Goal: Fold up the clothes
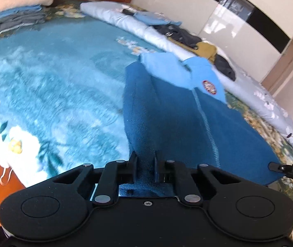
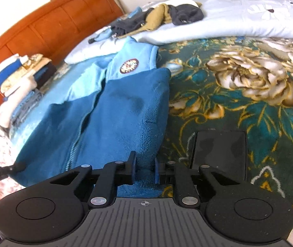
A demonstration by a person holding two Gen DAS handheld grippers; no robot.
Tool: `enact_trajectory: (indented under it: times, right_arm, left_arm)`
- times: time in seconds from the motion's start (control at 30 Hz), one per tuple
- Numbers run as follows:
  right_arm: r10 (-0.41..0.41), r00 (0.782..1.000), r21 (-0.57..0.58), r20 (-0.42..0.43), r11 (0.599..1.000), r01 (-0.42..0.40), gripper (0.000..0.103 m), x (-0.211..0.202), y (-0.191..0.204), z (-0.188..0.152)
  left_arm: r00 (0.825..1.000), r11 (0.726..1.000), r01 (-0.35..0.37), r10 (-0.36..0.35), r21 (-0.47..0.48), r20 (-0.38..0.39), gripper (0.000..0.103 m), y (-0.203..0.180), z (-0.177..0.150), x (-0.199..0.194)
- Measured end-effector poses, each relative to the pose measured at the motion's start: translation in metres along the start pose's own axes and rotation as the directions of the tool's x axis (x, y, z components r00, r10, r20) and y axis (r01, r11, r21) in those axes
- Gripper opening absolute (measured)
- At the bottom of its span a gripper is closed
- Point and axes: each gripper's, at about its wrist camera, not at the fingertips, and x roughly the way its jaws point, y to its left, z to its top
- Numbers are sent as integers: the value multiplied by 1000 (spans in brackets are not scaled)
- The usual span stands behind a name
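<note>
In the left wrist view, your left gripper is clamped on the near hem of the two-tone blue fleece zip jacket, which lies front up on the fluffy turquoise floral blanket, its collar at the far end. The jacket's sides look already turned in, since it reads as a narrow strip, so I judge you are about to carry the hem toward the collar. Far left sits a stack of folded clothes, which suggests part of the job is done. On the far right, a loose heap of dark and mustard garments on the pale blue floral quilt is left to fold. The right gripper shows at the jacket's near right corner. Left of the jacket the blanket gives you wide open room.

In the right wrist view, your right gripper is closed on the hem near the jacket's right edge. A flat black rectangular object lies just right of your fingers on the dark green bedspread with gold flowers; I can't tell what it is. The orange wooden headboard stands beyond the stack, well clear. Straight ahead to the collar the path looks free; the quilt edge lies just beyond it.
</note>
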Motion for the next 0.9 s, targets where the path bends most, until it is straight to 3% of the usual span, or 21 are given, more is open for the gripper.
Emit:
enact_trajectory:
  times: [0.13,0.3,0.37,0.5,0.6,0.77,0.83,0.9]
  right_arm:
    - [-18,999,47,-51,999,20,13,13,-11,-6]
    - [-27,999,9,-39,1000,27,15,10,-5,-4]
    - [-42,999,-18,-30,999,41,19,7,-1,-1]
    - [-90,996,-90,29,992,92,43,-9,6,10]
    - [-101,992,-142,81,984,112,45,-16,9,28]
    - [-83,987,-182,134,977,107,45,7,16,81]
    - [-47,989,-198,142,977,74,45,29,20,111]
    - [-10,990,-199,142,979,39,45,51,24,137]
  left_arm:
    - [999,999,-31,31,-10,-27,12,6,-5,7]
    - [999,999,-29,30,13,-23,13,4,-4,3]
    - [999,1000,-28,28,7,-22,17,5,-2,3]
    - [999,997,-36,36,72,0,25,-1,6,-14]
    - [999,991,-40,37,132,21,31,-3,18,-28]
    - [996,979,-56,41,196,79,36,-13,81,-11]
    - [994,978,-34,13,204,105,45,-21,110,6]
    - [993,979,5,-29,203,117,45,-30,140,30]
